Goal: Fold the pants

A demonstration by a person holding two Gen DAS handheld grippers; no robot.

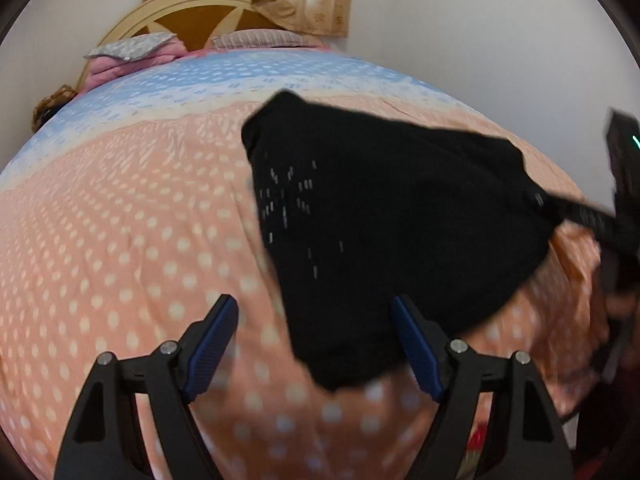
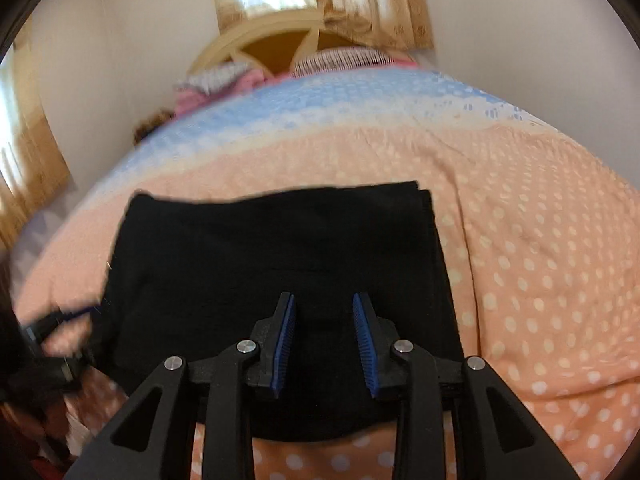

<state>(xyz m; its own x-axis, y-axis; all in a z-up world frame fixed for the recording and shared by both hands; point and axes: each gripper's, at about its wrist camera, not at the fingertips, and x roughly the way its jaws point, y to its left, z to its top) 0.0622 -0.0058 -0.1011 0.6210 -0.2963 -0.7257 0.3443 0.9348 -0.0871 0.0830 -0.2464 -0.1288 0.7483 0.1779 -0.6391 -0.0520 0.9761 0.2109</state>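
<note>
Both hand-held grippers [image 1: 314, 346] [image 2: 324, 342] gape — one black pants [image 2: 280, 272], folded.

Black pants [image 2: 276, 248] — folded, lying flat.

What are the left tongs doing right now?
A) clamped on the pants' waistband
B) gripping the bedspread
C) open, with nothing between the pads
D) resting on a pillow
C: the left tongs stand wide open above the black pants and dotted bedspread, their blue pads gripping nothing.
</note>
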